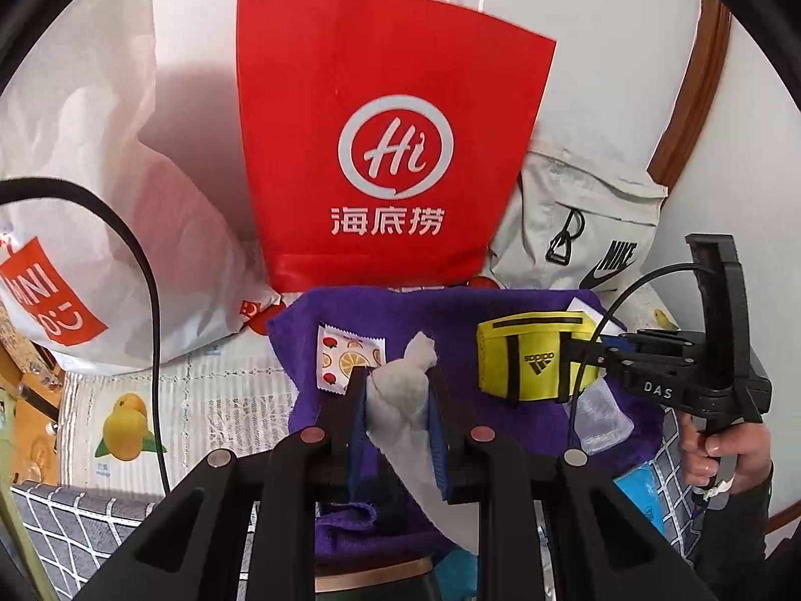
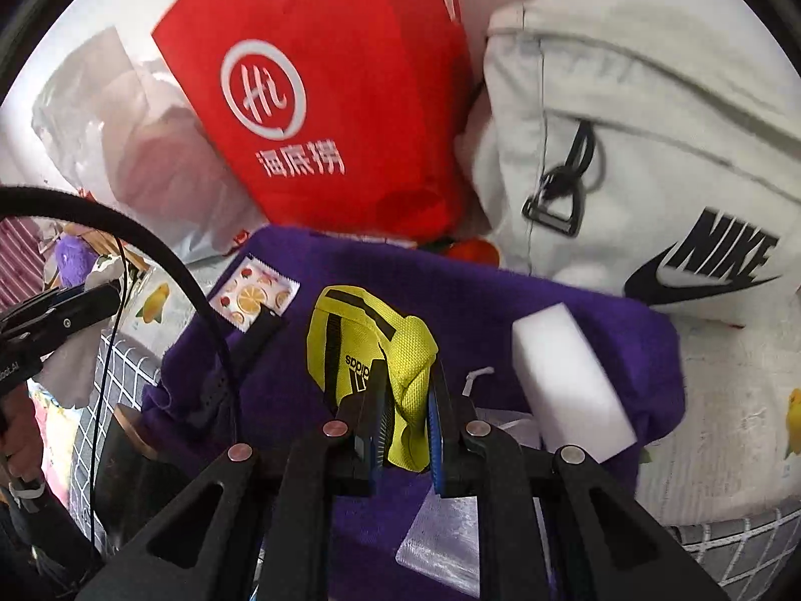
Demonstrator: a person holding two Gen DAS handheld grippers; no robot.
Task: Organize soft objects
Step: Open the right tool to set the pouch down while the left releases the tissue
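Left wrist view. Left tongs (image 1: pixel 398 385) pinch a crumpled white tissue (image 1: pixel 403 400), soft and wrinkled, its tail hanging down between the fingers. Below lies a fuzzy purple towel (image 1: pixel 450 320). On the towel's far left part sits a flat wet-wipe packet (image 1: pixel 348 358) printed with fruit slices, touching the left finger. Toward the towel's right side, a small yellow pouch (image 1: pixel 520 358) of woven fabric with black straps, gripped by the right tongs (image 1: pixel 575 350), with a hand (image 1: pixel 716 451) on the trigger. Behind the towel's far edge stands a stiff red paper bag (image 1: pixel 390 140), flanked by a white plastic bag (image 1: pixel 100 160) and a pale cloth bag (image 1: pixel 575 230); little free room there.

Right wrist view. Right tongs (image 2: pixel 408 410) pressed on the yellow pouch (image 2: pixel 370 345), bunching its mesh fabric. A white foam block (image 2: pixel 570 385), rectangular and smooth, lies just right of it on the purple towel (image 2: pixel 500 300). The packet (image 2: pixel 253 298) sits near the towel's far left corner. A clear plastic sachet (image 2: pixel 440 541) lies at the near edge.
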